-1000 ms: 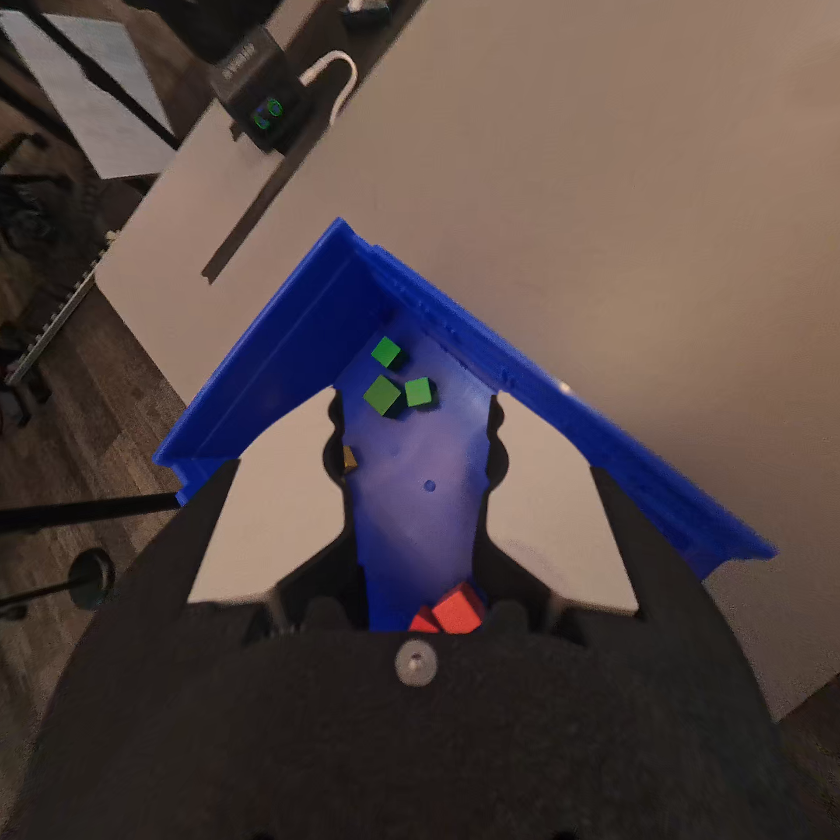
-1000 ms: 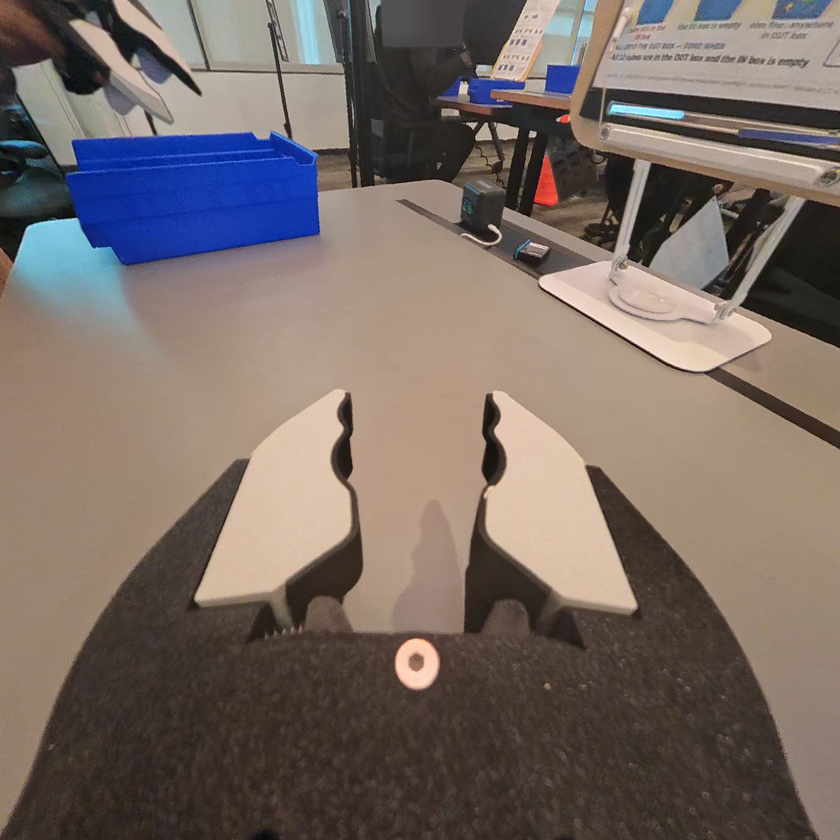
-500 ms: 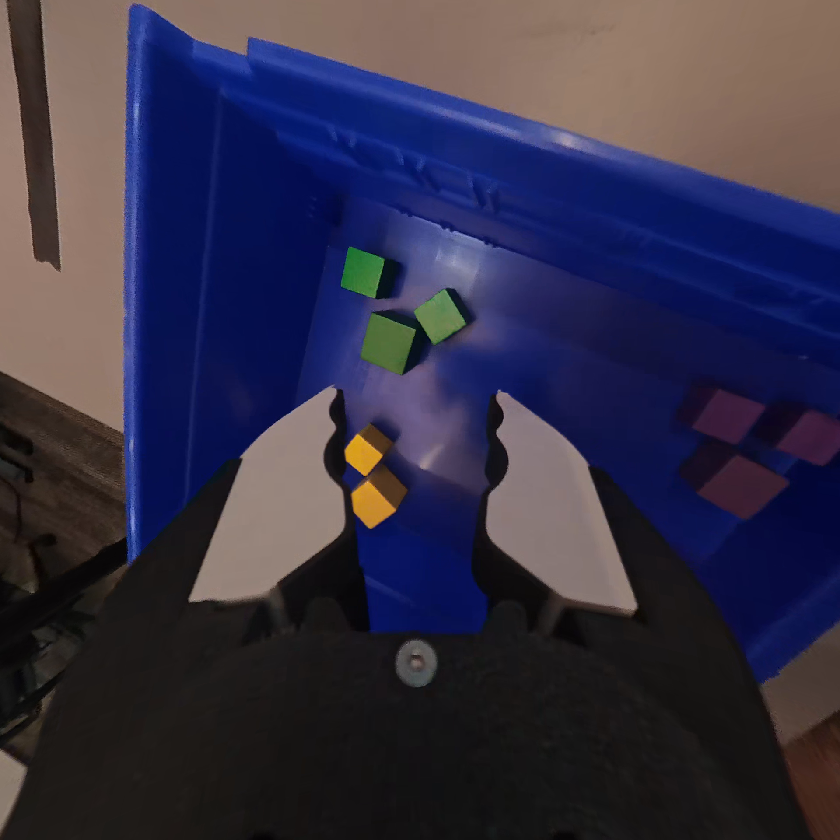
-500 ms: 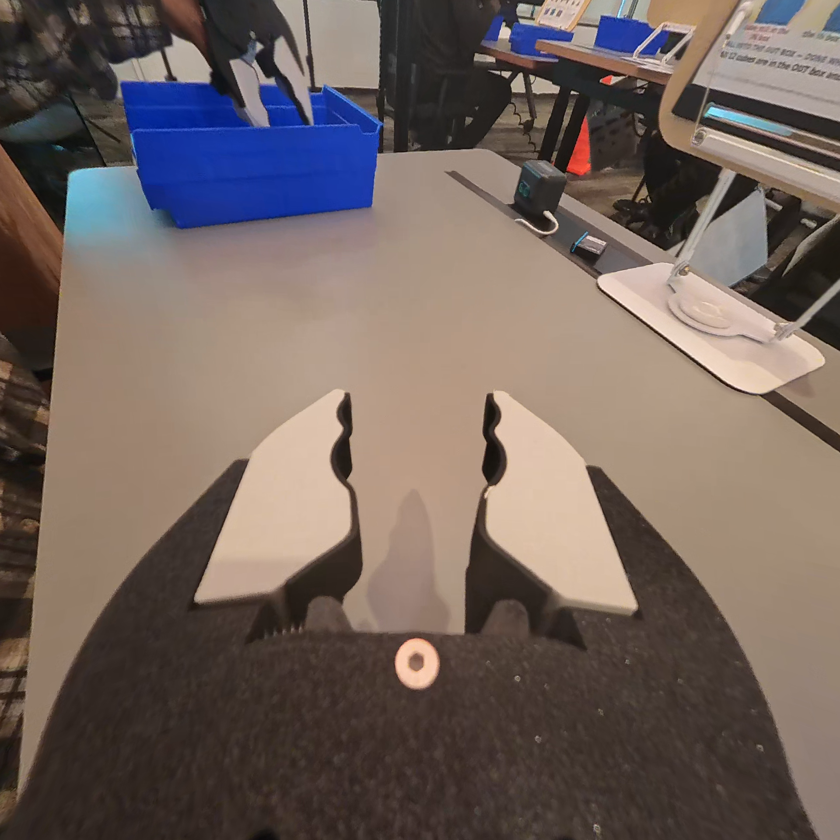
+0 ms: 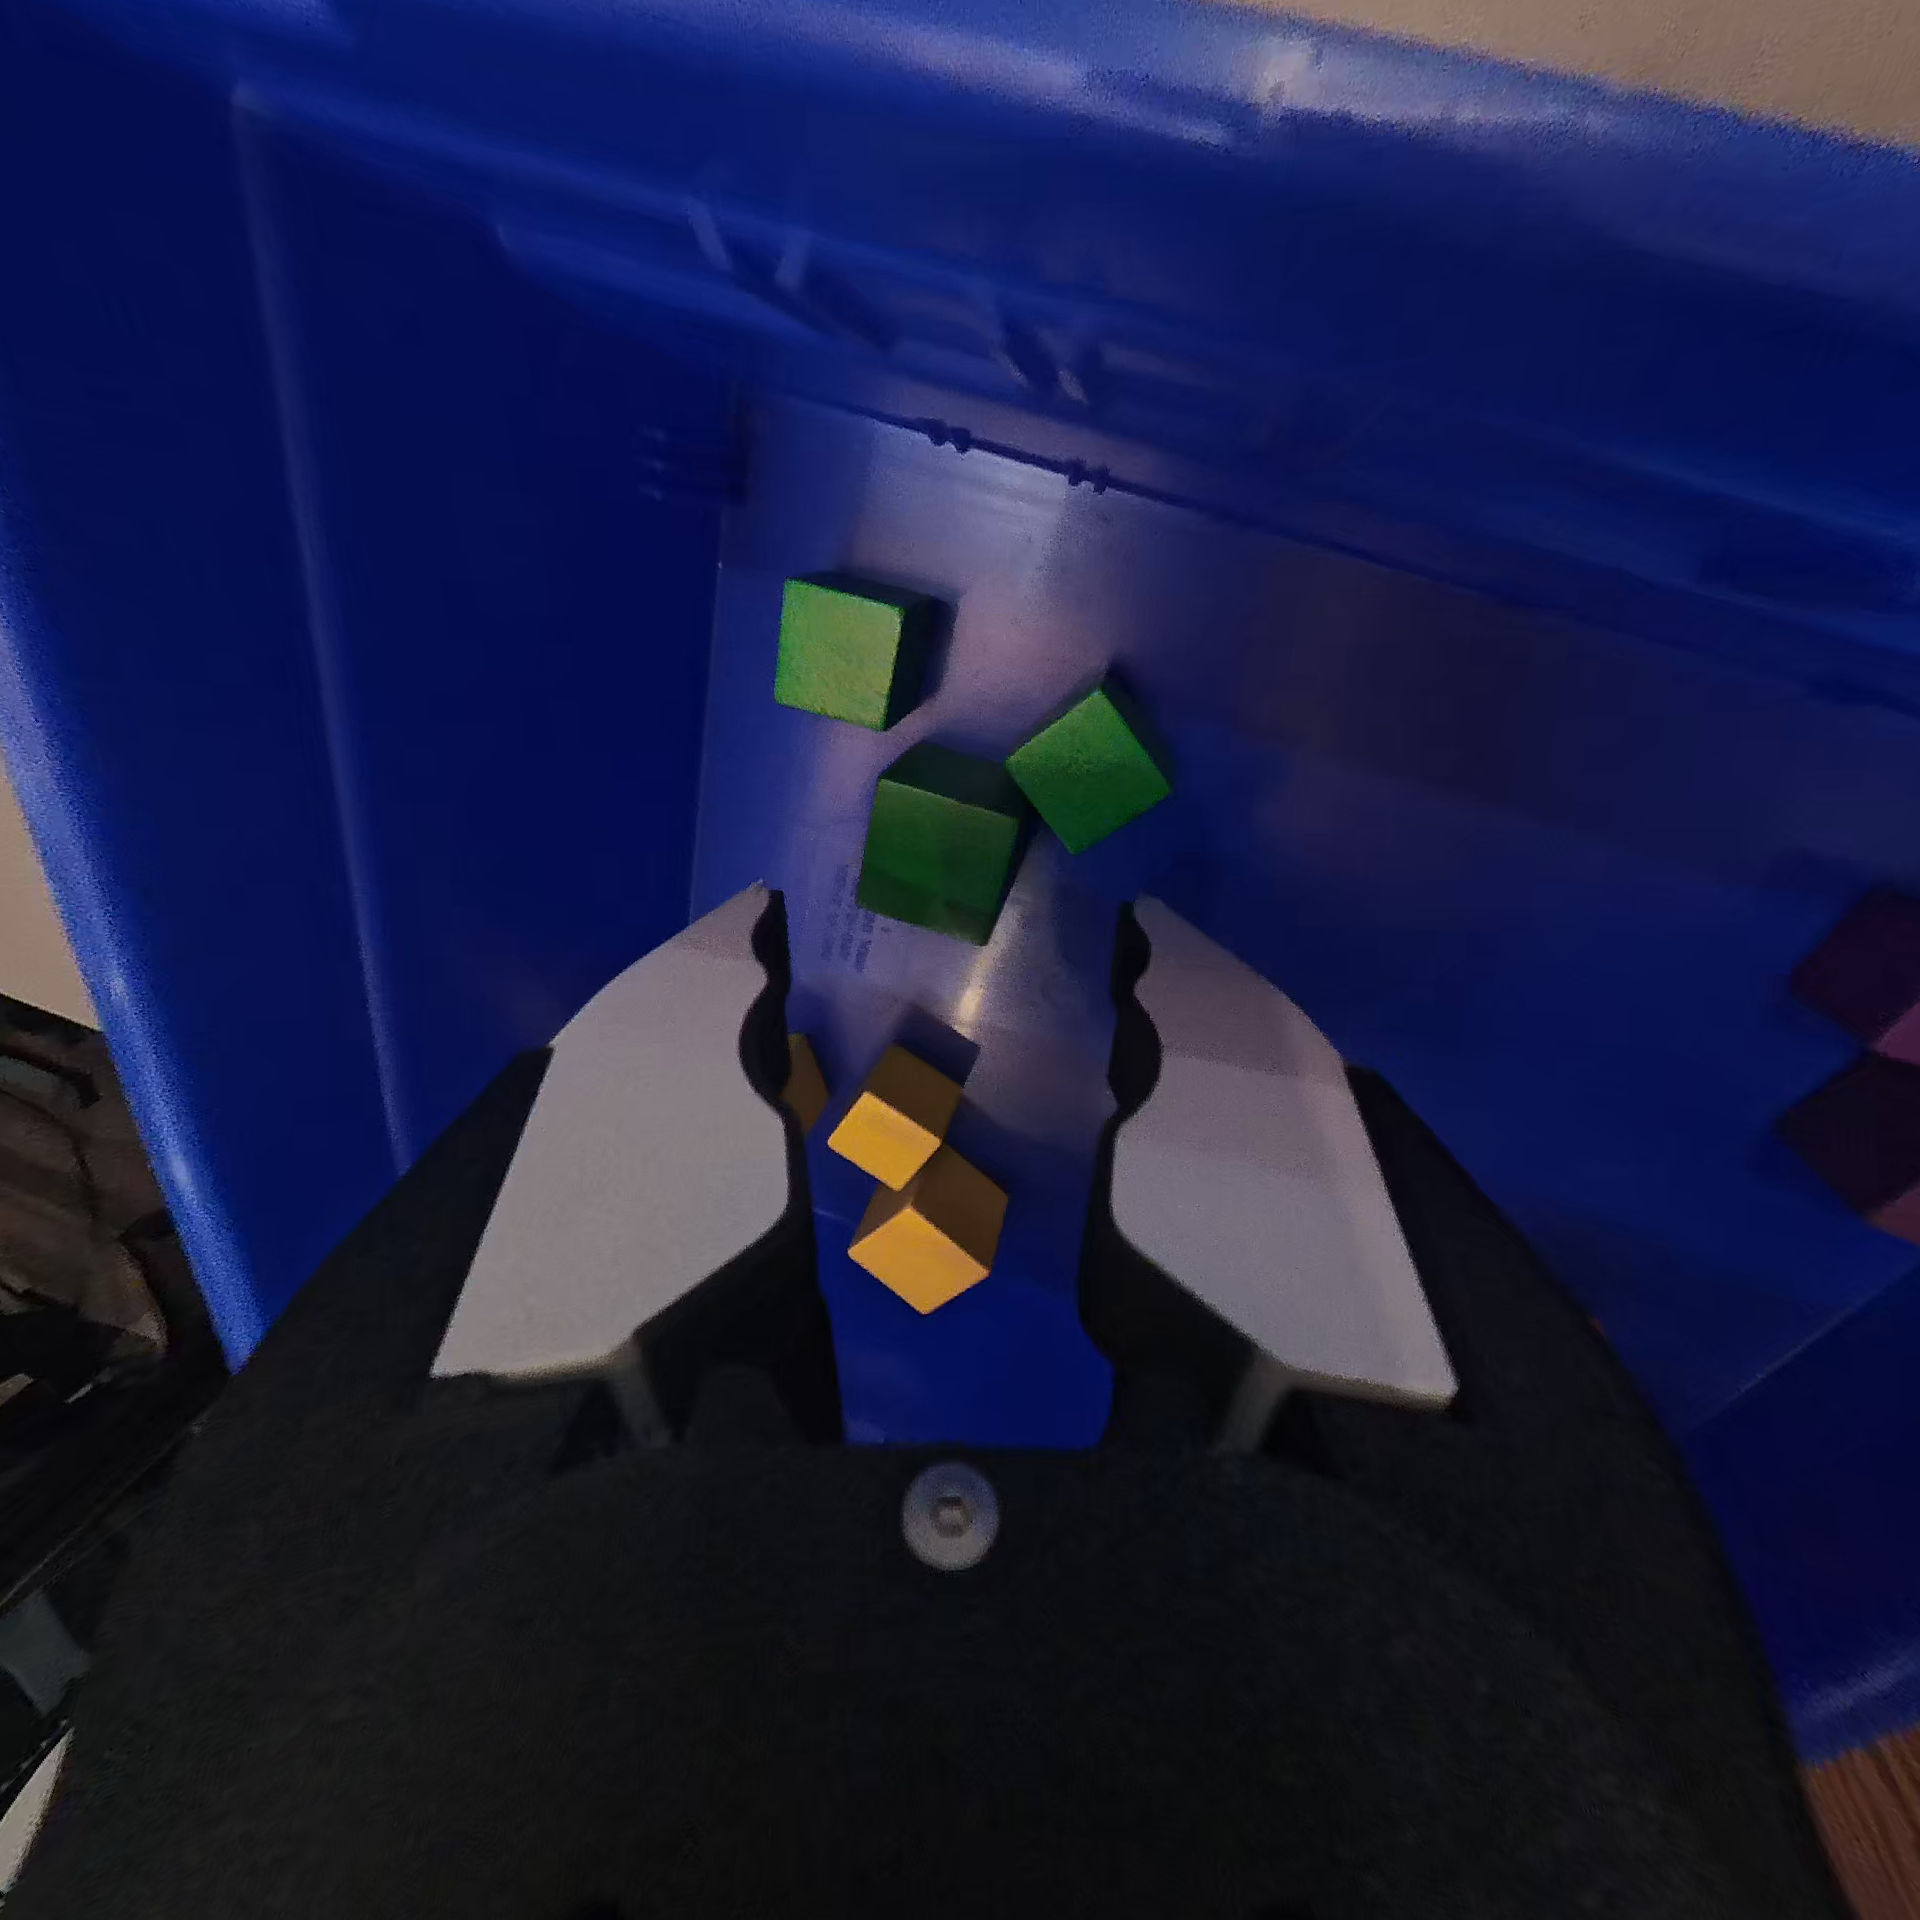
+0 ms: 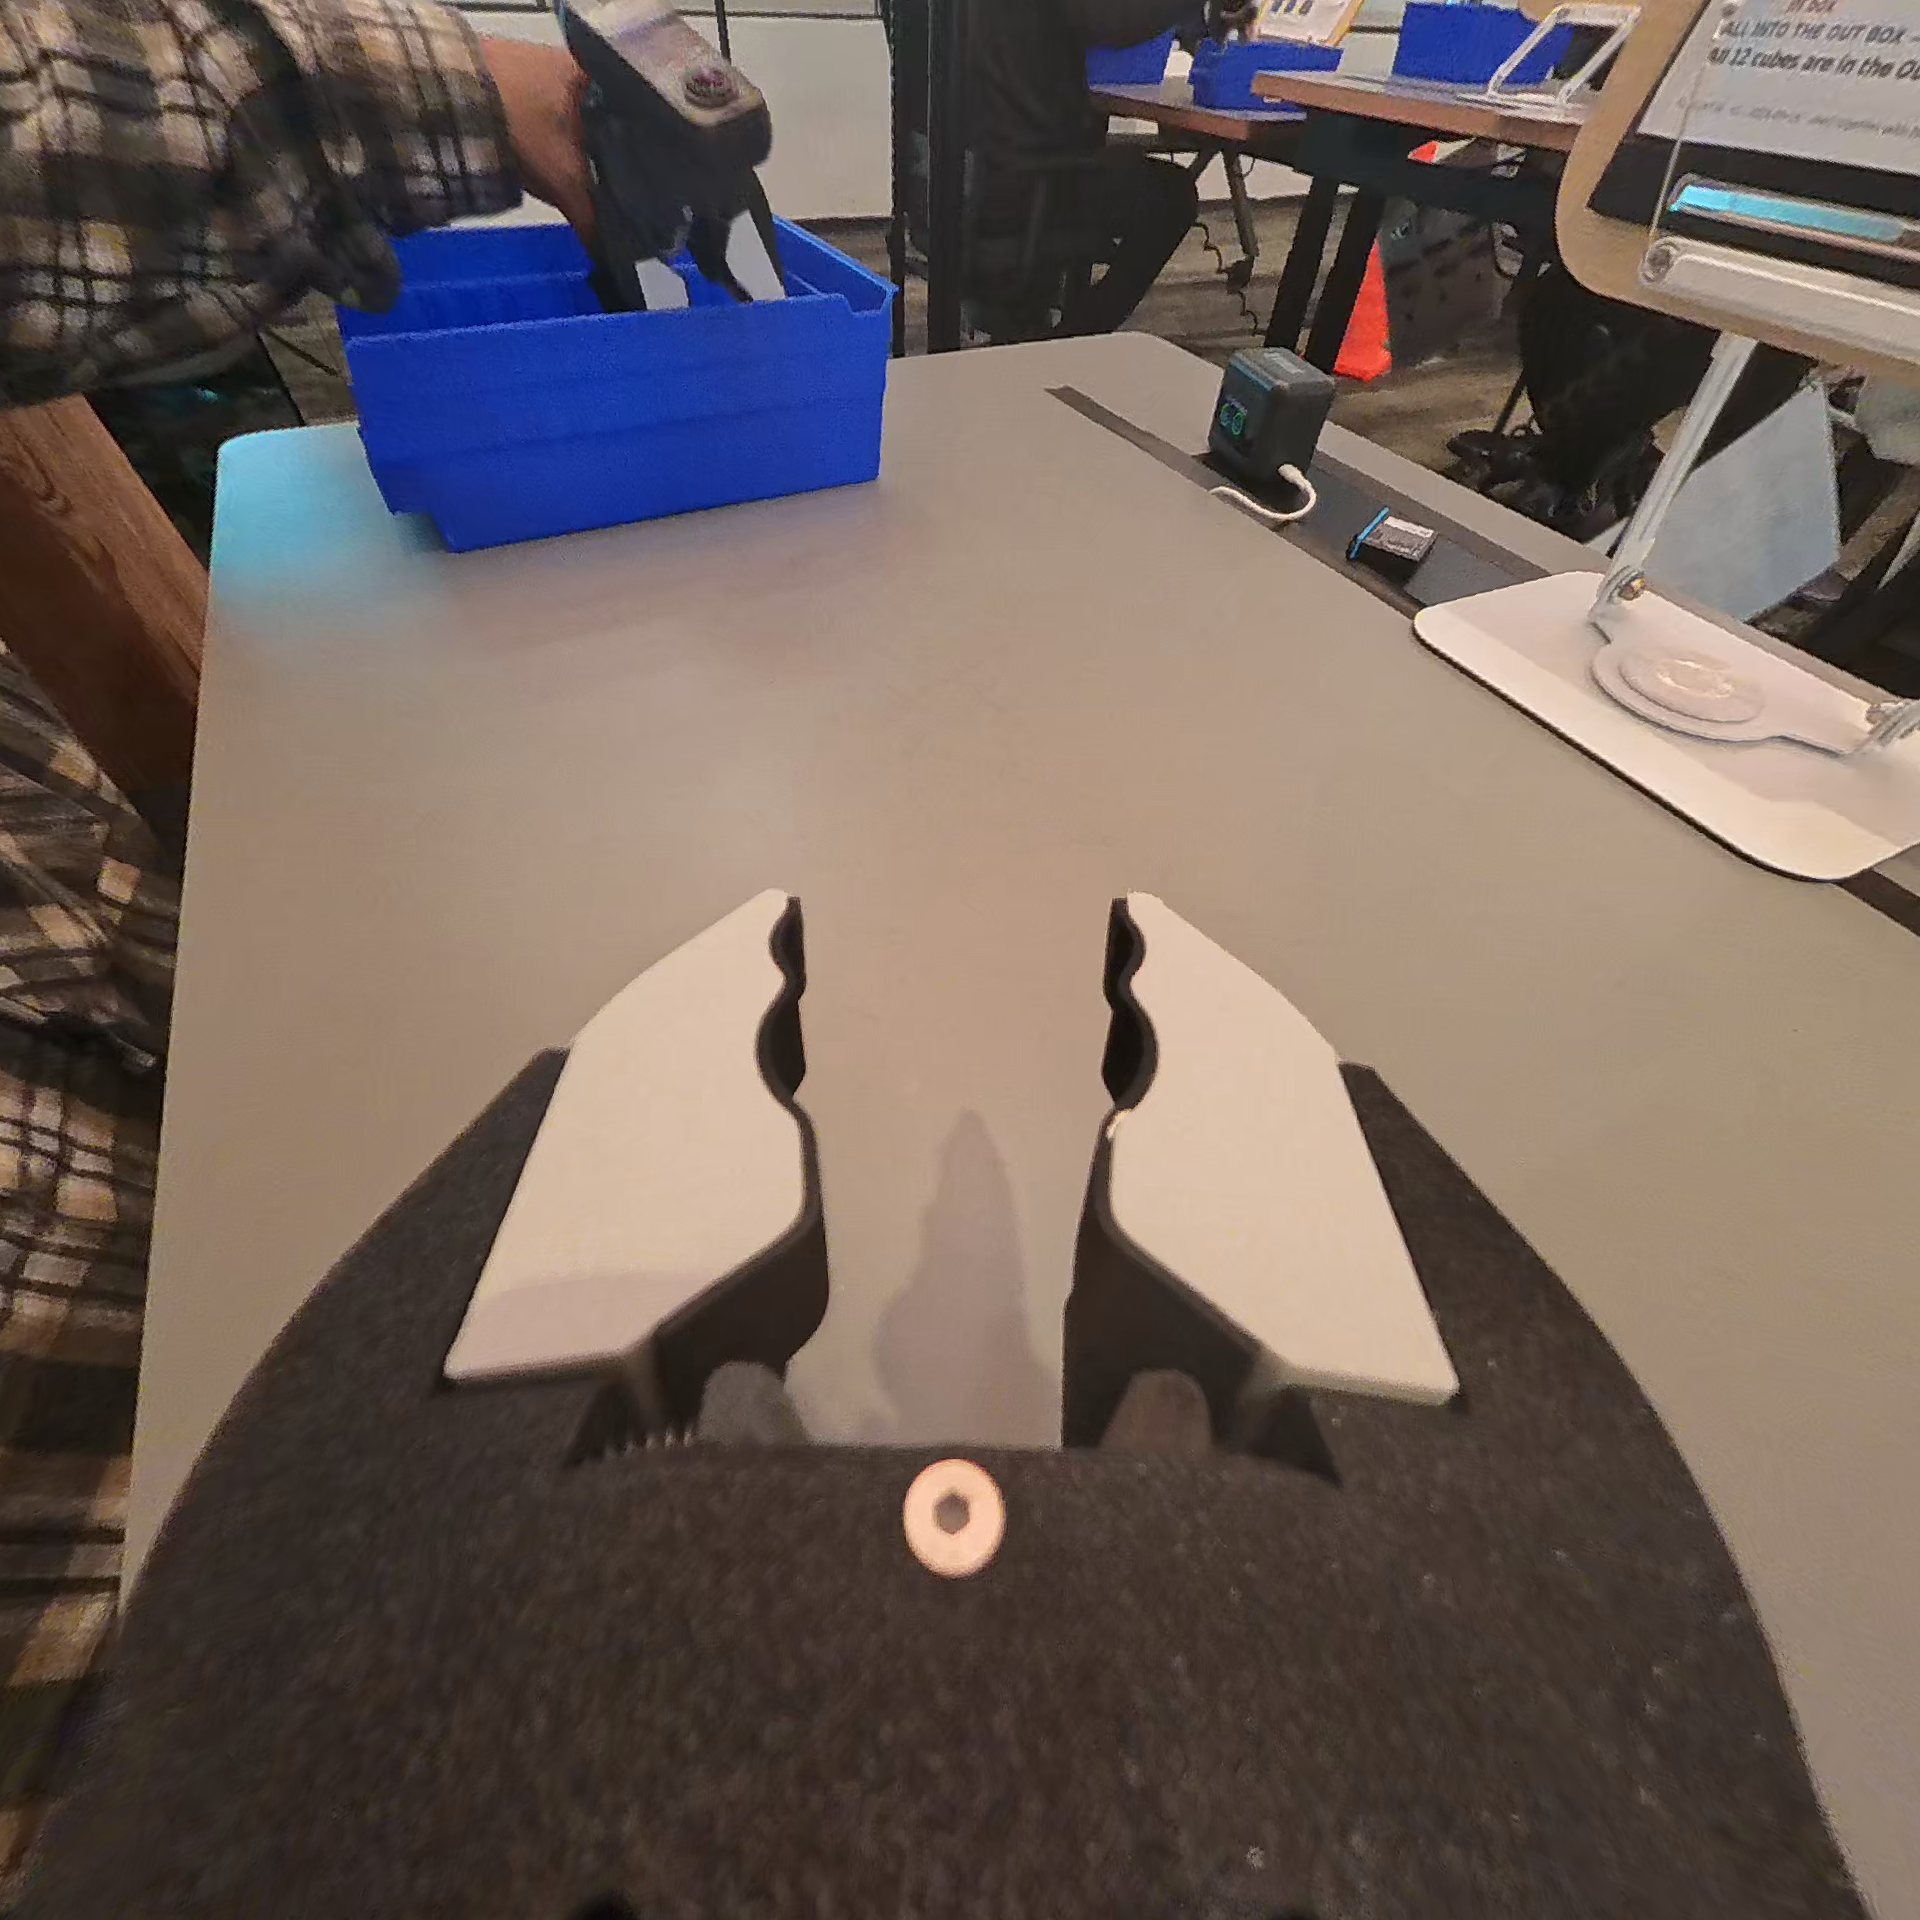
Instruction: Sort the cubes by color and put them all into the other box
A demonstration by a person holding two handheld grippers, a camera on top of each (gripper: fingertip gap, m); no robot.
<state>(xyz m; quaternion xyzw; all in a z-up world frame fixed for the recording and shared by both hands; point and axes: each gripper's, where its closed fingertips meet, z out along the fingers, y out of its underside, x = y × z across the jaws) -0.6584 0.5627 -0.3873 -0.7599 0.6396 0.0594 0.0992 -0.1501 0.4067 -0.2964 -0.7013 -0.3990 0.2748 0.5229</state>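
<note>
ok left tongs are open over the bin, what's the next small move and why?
Probably lower the left tongs a little onto the upper yellow cube and close. The jaws are open and empty, and that cube already sits between them, with the green cubes farther ahead in the blue bin.

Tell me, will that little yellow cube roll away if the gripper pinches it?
Probably not: the small yellow cube has flat faces and sharp corners, so it should sit still or slide rather than roll. It looks solid and stiff, so a pinch likely won't squash it. A second yellow cube seems to touch it, so that one may get nudged.
</note>
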